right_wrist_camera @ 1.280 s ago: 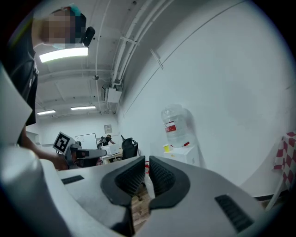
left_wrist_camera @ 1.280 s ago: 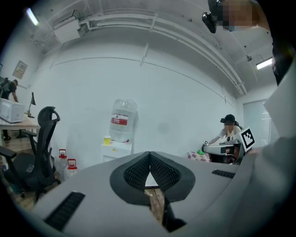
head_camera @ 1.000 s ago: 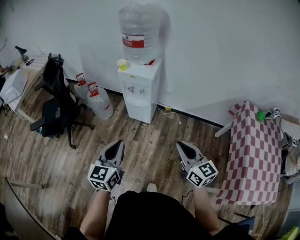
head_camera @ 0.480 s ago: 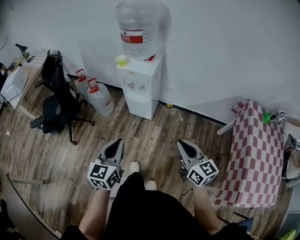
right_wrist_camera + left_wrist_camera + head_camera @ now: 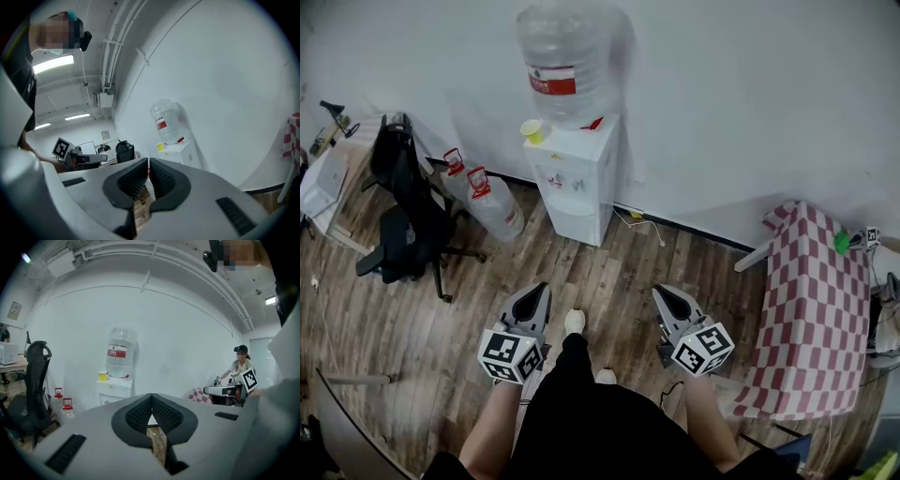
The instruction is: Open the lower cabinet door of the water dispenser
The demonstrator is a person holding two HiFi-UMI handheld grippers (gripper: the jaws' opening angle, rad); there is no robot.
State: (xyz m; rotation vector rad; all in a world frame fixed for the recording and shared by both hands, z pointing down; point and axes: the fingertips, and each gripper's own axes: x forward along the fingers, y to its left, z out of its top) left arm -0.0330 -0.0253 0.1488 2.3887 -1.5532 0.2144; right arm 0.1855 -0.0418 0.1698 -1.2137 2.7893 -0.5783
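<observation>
The water dispenser (image 5: 572,178) has a smooth white casing; its bottle (image 5: 567,61) is clear plastic. The floor (image 5: 609,272) is matt wood planks. The checked cloth (image 5: 811,300) looks soft. The left tongs (image 5: 540,287) and right tongs (image 5: 660,292) are matt grey plastic with ribbed black pads (image 5: 139,414).

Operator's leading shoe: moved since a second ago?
Yes. The white shoe has come forward from under the person's body, closing on the fixed water dispenser.

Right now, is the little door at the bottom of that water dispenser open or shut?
Shut. In the head view the lower cabinet door lies flush with the front of the water dispenser; no gap shows.
</observation>
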